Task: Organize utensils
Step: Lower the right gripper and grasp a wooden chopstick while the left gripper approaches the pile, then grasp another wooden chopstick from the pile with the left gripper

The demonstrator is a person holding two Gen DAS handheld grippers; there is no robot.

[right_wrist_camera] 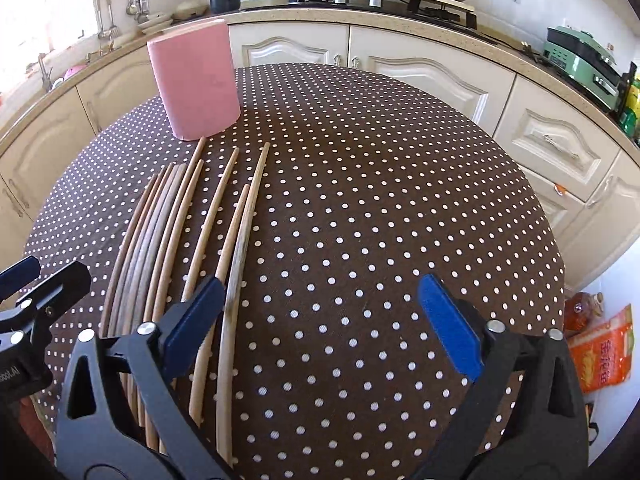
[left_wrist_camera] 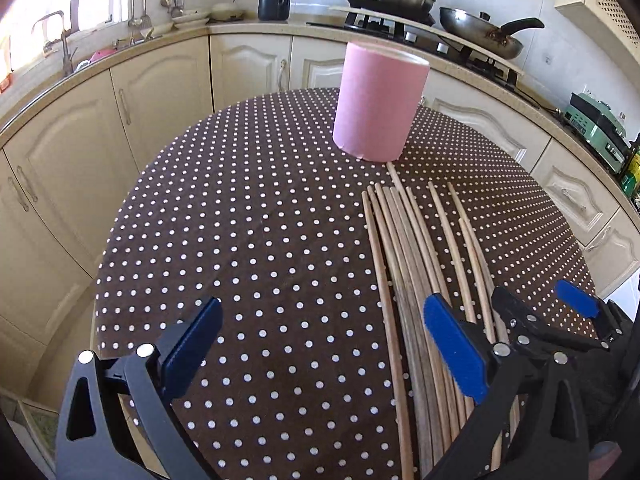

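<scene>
A pink cylindrical holder (left_wrist_camera: pixel 380 106) stands upright on the round bench with the brown, white-dotted cloth (left_wrist_camera: pixel 248 240), ahead of both tongs; its inside cannot be seen. Just short of its base lie the light wooden chopsticks (left_wrist_camera: pixel 404 264), about 9 side by side, tips toward the holder, 1 tip almost touching it. The left tongs (left_wrist_camera: pixel 320 334) are spread wide over bare cloth, holding nothing, their right pad above the chopstick bundle. The right tongs (right_wrist_camera: pixel 320 304) are also wide and empty, their left pad over the outermost chopsticks (right_wrist_camera: pixel 236 248), with open cloth between the pads. Beyond the bench run cream cabinets (right_wrist_camera: pixel 424 72) and a stove with 1 frying pan (left_wrist_camera: pixel 480 34).
</scene>
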